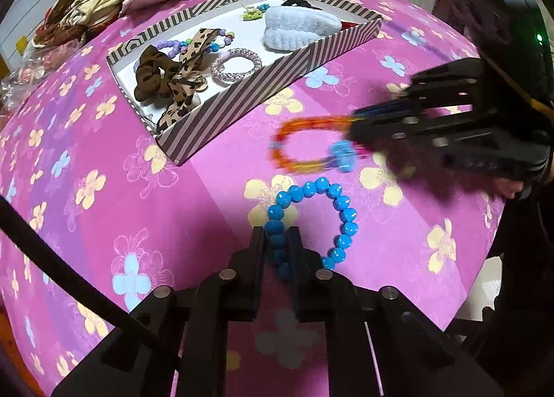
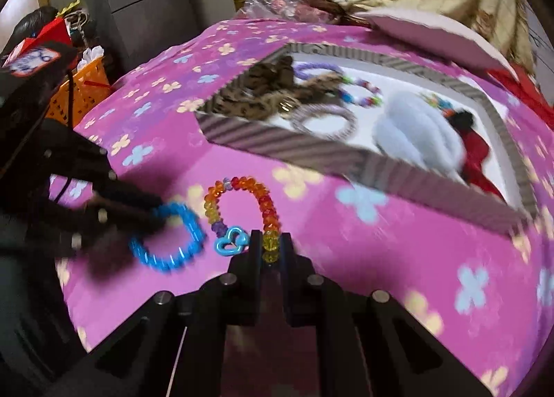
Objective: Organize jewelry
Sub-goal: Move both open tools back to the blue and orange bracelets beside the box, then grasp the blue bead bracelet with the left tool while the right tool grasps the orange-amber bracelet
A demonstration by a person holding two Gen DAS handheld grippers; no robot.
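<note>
My left gripper (image 1: 277, 234) is shut on a blue bead bracelet (image 1: 341, 210), which lies on the pink flowered cloth. It also shows in the right wrist view (image 2: 169, 241), with the left gripper (image 2: 157, 215) at its edge. My right gripper (image 2: 269, 241) is shut on an orange and yellow crystal bracelet (image 2: 239, 203) with a blue heart charm (image 2: 230, 241). In the left wrist view the right gripper (image 1: 356, 130) holds that bracelet (image 1: 301, 144) above the cloth, blurred. The striped box (image 1: 242, 92) stands beyond, also seen in the right wrist view (image 2: 311, 154).
The box holds a leopard scrunchie (image 1: 166, 75), a lilac coil ring (image 1: 235, 64), bead strings, a fluffy white scrunchie (image 1: 297, 30), and a red item (image 2: 479, 158). An orange basket (image 2: 79, 92) stands off the cloth's left edge. Fabrics pile behind the box.
</note>
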